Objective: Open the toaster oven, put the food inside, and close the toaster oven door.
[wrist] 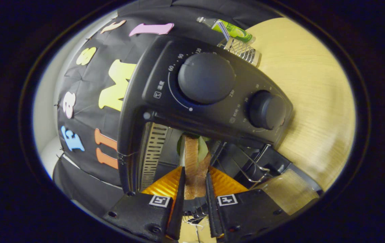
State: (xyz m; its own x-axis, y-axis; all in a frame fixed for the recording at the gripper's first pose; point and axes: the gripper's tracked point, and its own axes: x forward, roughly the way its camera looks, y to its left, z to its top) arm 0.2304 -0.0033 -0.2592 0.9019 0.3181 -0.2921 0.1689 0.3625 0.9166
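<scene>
The view is rolled sideways. A black toaster oven (138,101) stands just ahead, with a large dial (206,78) and a smaller dial (266,110) on its control panel. Its door (288,190) hangs open beside the fingers, and a wire rack (246,162) shows in the cavity. My gripper (195,184) is shut on a sandwich (191,158) of brown bread with green filling. The sandwich reaches from between the fingers into the oven's mouth.
A light wooden table (310,101) carries the oven. Beyond the oven lie a green bottle (229,28) and a metal wire holder (241,50). Black cloth forms the booth's wall behind the oven.
</scene>
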